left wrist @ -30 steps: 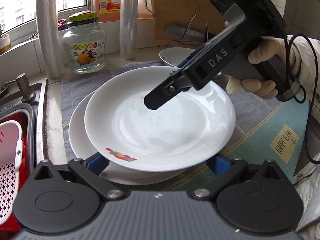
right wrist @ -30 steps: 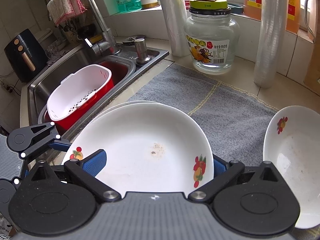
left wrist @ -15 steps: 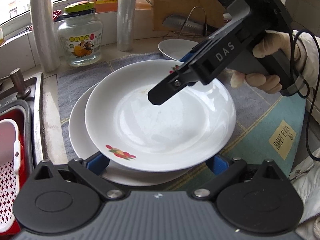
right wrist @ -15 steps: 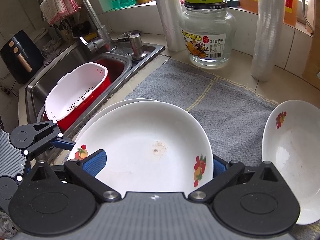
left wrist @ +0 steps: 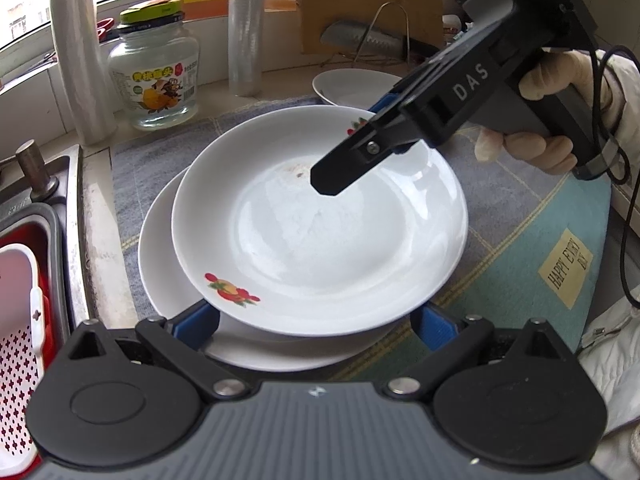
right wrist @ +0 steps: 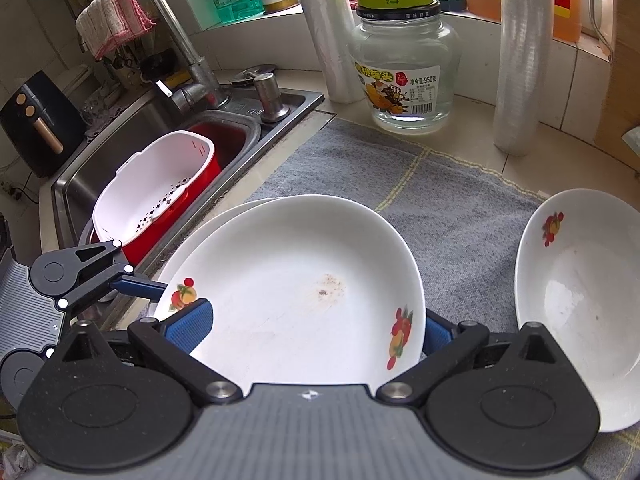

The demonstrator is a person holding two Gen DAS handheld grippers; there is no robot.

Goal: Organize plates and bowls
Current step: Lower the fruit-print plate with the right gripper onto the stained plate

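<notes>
Pale tiled table (right wrist: pixel 472 120) beside a steel sink (right wrist: pixel 120 152), grey mat (right wrist: pixel 360 176) spread on it, glass jar (right wrist: pixel 404 76) and two film rolls (right wrist: pixel 516 64) standing on bare table, lower plate (left wrist: pixel 168 248) and bowl (right wrist: pixel 580 300) on the mat

We note upper plate (left wrist: pixel 320 232): white, shallow, fruit decal on rim, brownish speck near centre, sits off-centre on lower plate (left wrist: pixel 168 248). Lower plate white, mostly covered, only crescent of rim showing. We find both on grey cloth beside sink. We record bowl (right wrist: pixel 580 296): white, fruit decal inside, upright on same cloth, apart from stack.
</notes>
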